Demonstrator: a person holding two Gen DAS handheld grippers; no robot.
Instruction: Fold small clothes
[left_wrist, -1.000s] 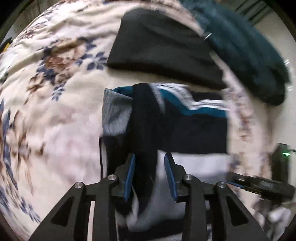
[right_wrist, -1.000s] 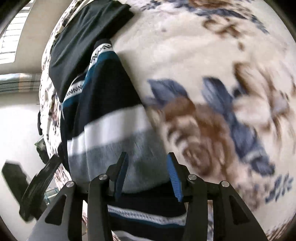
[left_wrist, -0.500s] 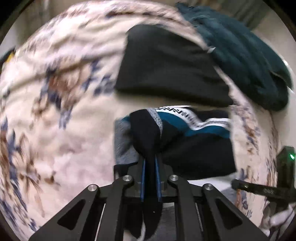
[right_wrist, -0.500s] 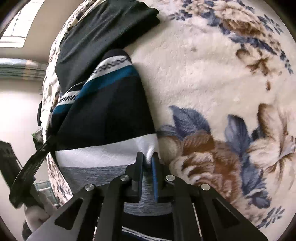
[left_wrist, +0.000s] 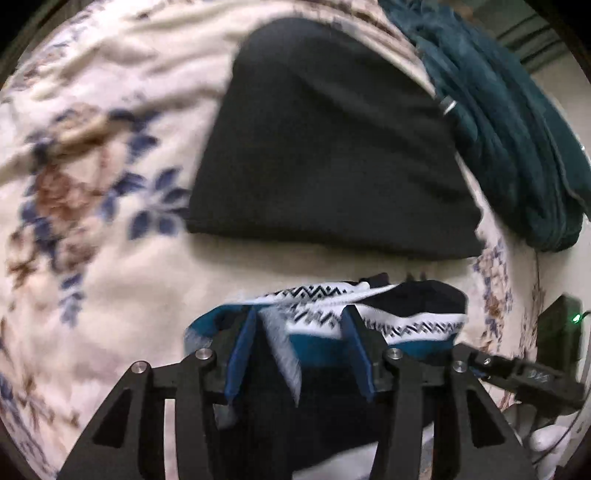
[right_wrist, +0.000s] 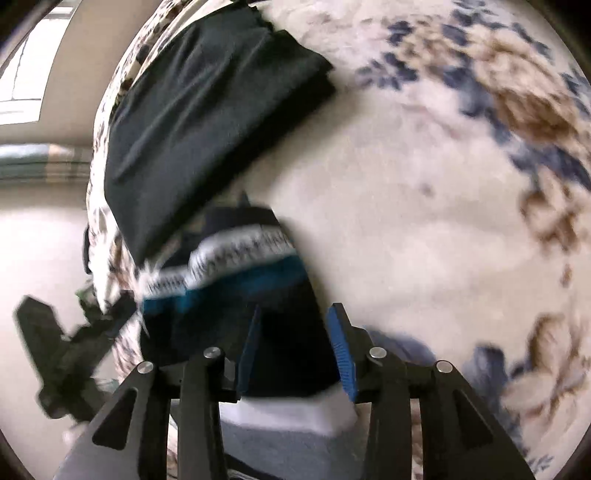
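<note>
A folded sweater lies on the blanket, right under both grippers. Just beyond it, almost touching its far edge, lies a folded garment (flat on the same blanket). Behind that one, toward the blanket's edge, a heaped cloth overlaps its far corner. The left gripper hangs beside the right gripper, both over the sweater's near part.
</note>
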